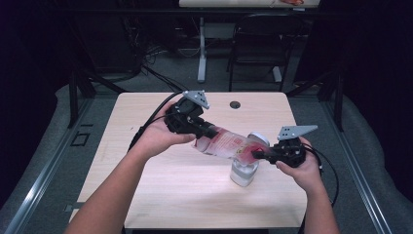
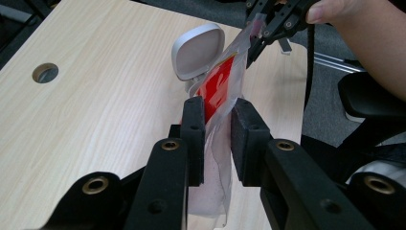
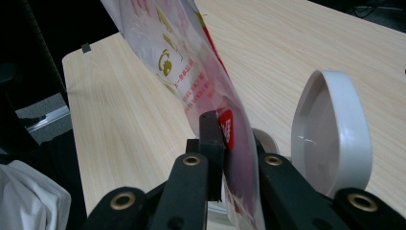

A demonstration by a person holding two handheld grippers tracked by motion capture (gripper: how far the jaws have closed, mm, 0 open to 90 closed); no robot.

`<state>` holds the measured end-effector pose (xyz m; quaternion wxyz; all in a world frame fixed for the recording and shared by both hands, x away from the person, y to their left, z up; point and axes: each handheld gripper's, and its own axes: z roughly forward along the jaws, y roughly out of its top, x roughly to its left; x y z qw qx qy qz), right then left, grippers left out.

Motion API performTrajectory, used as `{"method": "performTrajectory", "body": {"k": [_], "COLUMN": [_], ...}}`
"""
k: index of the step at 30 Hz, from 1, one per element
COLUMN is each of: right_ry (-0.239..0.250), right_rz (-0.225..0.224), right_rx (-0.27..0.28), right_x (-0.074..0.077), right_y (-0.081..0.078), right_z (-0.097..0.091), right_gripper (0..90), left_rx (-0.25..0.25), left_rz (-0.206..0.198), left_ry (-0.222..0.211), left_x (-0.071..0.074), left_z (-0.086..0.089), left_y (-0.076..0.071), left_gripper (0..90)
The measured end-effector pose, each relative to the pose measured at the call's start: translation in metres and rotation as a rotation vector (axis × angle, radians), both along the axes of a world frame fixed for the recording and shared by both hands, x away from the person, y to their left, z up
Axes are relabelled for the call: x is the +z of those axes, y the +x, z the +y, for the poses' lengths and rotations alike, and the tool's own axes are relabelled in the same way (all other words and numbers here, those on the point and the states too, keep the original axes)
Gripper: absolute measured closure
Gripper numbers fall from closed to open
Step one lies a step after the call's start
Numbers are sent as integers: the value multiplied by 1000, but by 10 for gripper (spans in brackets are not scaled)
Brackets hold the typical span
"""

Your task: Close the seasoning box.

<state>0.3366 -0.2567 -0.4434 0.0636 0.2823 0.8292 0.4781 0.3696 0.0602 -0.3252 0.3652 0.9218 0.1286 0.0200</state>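
On the desk [image 1: 160, 195] stands a white container [image 1: 243, 171] with its hinged lid [image 2: 198, 50] flipped open. Above it a red-printed pouch [image 1: 225, 145] slants, its long axis running down from the left gripper [image 1: 207, 130] to the right gripper [image 1: 257, 155]. Both sets of fingers [image 2: 194, 129] pinch it, the right nearest the container's mouth.

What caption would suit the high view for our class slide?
Both grippers, left and right, hold a red-printed plastic pouch tilted over an open white container on the wooden table.
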Motion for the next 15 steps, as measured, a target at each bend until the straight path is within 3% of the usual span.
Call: {"method": "performTrajectory", "body": {"k": [15], "right_ry": [48], "right_rz": [-17], "right_rx": [-10], "right_x": [0], "right_y": [0], "right_z": [4], "right_gripper": [863], "left_rx": [34], "left_rz": [17], "left_ry": [-17], "left_x": [-12], "left_z": [17], "left_y": [1], "left_gripper": [774]}}
